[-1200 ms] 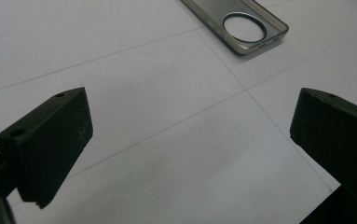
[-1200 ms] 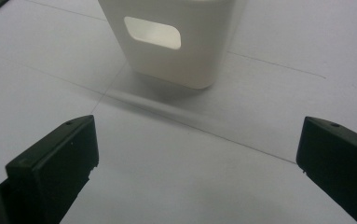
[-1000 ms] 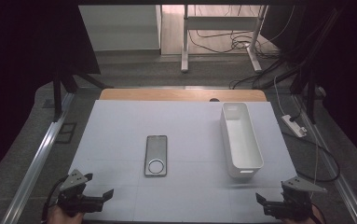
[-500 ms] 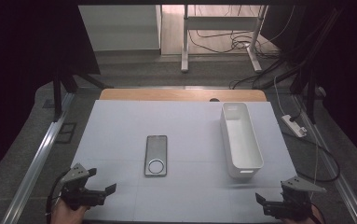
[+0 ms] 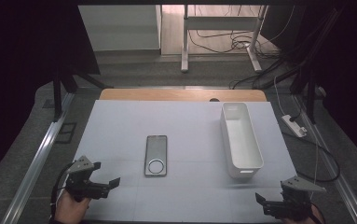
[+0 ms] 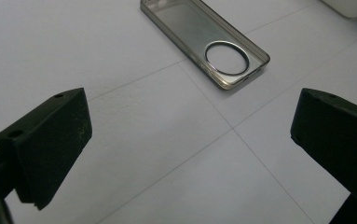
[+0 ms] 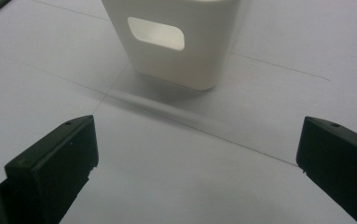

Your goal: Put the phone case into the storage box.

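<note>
A clear phone case [image 5: 156, 155] with a round ring near its close end lies flat at the middle of the white table mat [image 5: 190, 126]. A long white bin [image 5: 240, 140] stands to its right, empty. My left gripper [image 5: 111, 186] is held in a hand near the front left edge, open, its jaws pointing right toward the case. In the left gripper view the case [image 6: 204, 39] lies ahead of the wide-open gripper [image 6: 190, 149]. My right gripper [image 5: 264, 205] sits open at the front right. The bin's handle end [image 7: 176, 42] stands just ahead of the right gripper [image 7: 197, 163].
A wooden table edge [image 5: 181, 94] shows beyond the mat. A power strip [image 5: 293, 125] and cables lie on the floor at the right. Metal rails [image 5: 36, 158] run along the left side. A corner of the bin [image 6: 348, 5] shows in the left gripper view.
My left gripper has moved forward and a little right, closer to the phone case. The right gripper has stayed in place. Both remain open.
</note>
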`<state>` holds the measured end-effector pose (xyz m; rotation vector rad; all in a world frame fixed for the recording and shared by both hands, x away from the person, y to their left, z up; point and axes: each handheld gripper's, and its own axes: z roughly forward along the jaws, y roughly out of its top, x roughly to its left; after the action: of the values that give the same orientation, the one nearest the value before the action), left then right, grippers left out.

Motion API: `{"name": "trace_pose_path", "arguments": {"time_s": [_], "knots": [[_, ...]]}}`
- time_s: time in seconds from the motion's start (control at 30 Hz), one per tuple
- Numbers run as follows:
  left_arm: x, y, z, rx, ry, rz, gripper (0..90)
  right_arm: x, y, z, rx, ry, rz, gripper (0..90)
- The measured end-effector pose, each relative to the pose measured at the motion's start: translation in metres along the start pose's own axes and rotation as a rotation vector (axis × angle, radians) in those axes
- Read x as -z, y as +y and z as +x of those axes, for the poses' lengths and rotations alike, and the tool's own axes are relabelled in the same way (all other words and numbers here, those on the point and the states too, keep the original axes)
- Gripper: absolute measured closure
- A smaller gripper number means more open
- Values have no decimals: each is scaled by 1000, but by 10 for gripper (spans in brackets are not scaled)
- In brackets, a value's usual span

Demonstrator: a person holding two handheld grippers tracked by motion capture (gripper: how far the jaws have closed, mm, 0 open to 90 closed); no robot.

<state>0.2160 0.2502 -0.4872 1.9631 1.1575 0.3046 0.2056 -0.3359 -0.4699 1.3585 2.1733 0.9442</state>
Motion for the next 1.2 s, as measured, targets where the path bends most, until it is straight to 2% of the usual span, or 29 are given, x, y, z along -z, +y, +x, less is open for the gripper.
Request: {"name": "trace_pose_path", "arguments": {"time_s": [0.4,0.83,1.2], "knots": [[-13,21,1,-30,-15,30,0,-1,0,0,0,2,5,0],[-37,42,1,-56,-37,76,0,-1,0,0,-2,2,13,0],[-54,61,2,-70,-30,100,0,-2,1,0,-4,3,15,0]]}}
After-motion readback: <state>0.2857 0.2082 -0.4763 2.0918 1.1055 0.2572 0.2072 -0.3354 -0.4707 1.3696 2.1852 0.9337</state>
